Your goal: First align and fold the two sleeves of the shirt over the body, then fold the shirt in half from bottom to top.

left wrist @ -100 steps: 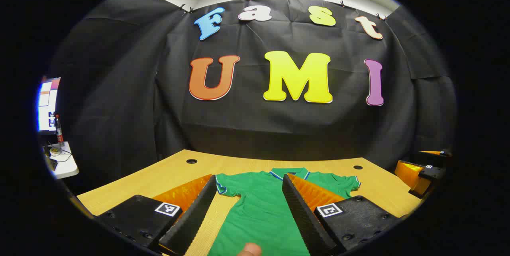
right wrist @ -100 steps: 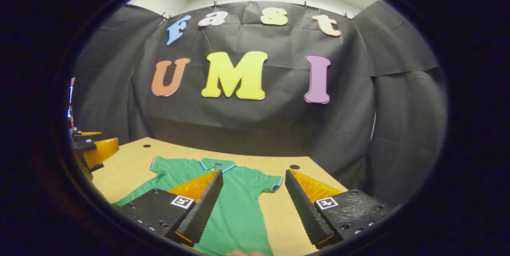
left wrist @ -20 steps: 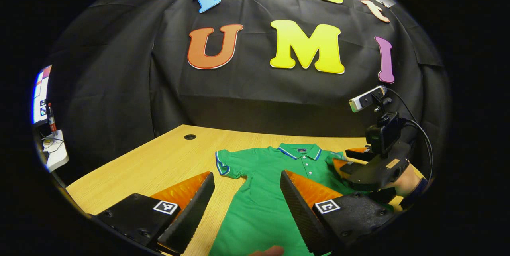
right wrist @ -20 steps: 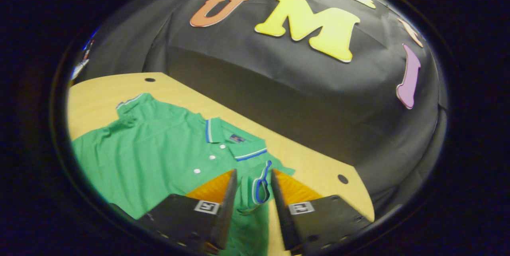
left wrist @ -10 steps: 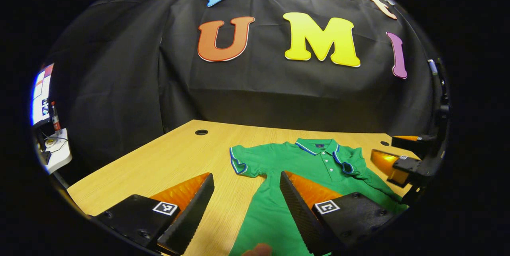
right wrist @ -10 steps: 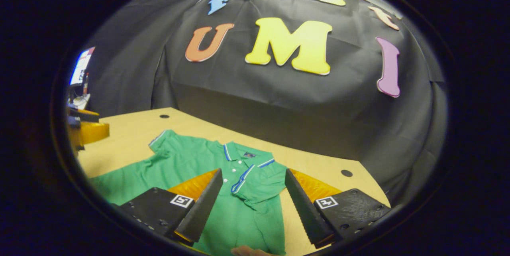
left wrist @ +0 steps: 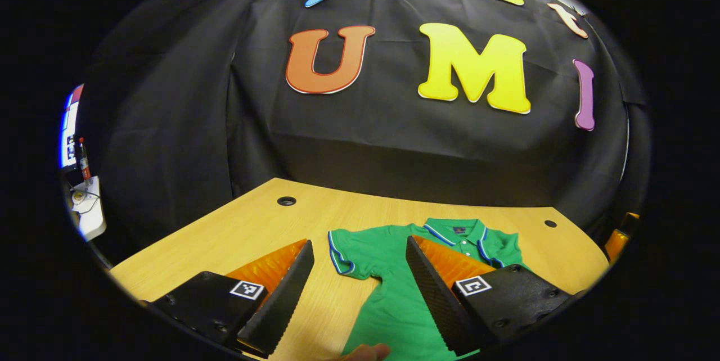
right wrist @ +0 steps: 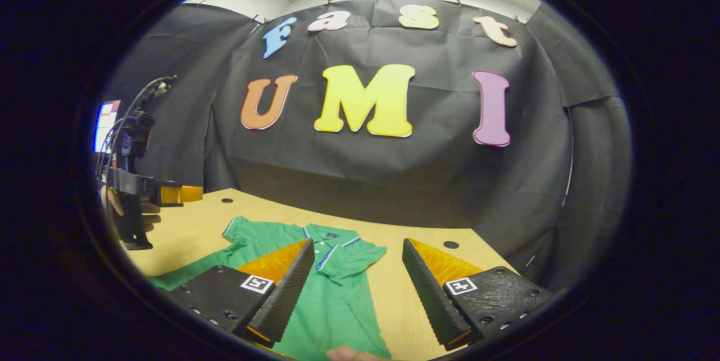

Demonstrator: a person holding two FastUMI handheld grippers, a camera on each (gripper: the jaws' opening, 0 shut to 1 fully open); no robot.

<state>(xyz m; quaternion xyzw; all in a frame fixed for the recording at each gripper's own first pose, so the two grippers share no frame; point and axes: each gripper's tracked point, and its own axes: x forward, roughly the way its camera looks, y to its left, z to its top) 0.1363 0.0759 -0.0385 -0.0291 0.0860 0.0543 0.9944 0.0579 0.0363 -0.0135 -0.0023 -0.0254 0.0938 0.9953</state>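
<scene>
A green polo shirt [left wrist: 394,305] with blue-and-white trim lies face up on the wooden table [left wrist: 236,237]. Its left sleeve [left wrist: 344,254] is spread out flat. The right sleeve [right wrist: 354,257] is folded in over the chest beside the collar [right wrist: 332,234]. My left gripper [left wrist: 357,299] hovers open above the shirt's left side, the spread sleeve showing between its fingers. My right gripper [right wrist: 354,293] is open above the shirt's right side and holds nothing. In the right gripper view the left gripper [right wrist: 169,195] is held by a hand at the far left.
Cable holes [left wrist: 286,201] [left wrist: 550,224] mark the table's back corners. The black cloth wall stands close behind the table. A small white stand with a bottle [left wrist: 83,161] and a lit screen are far left. Bare wood lies left of the shirt.
The right gripper, shut on the right sleeve a second ago, has laid it over the chest, opened and drawn back. The left gripper has shifted left toward the spread sleeve.
</scene>
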